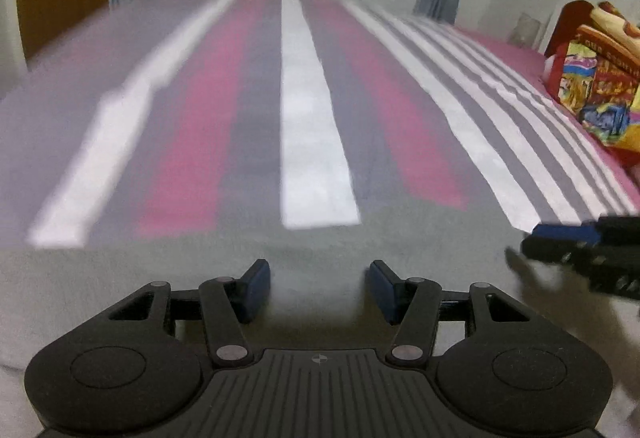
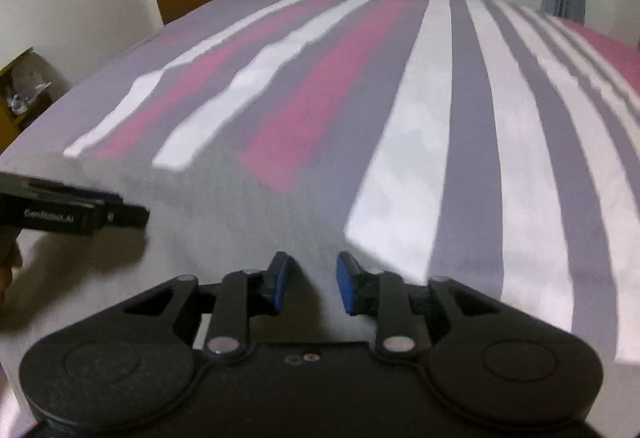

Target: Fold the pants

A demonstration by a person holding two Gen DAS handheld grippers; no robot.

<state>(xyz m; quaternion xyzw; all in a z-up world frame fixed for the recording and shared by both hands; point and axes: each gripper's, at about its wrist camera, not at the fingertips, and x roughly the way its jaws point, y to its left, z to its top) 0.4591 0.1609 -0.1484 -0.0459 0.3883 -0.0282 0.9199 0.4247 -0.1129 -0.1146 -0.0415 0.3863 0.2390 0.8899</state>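
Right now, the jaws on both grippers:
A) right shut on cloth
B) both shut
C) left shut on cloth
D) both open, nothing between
D: the left gripper and right gripper each show a clear gap between blue pads over the grey pants.

From my right wrist camera I can read "GenRobot.AI" in pale letters on the black side of my left gripper (image 2: 132, 214), which reaches in from the left edge. In my left wrist view, the colourful printed bag (image 1: 596, 94) at the right carries lettering along its orange band, but it is too small and curved to read.
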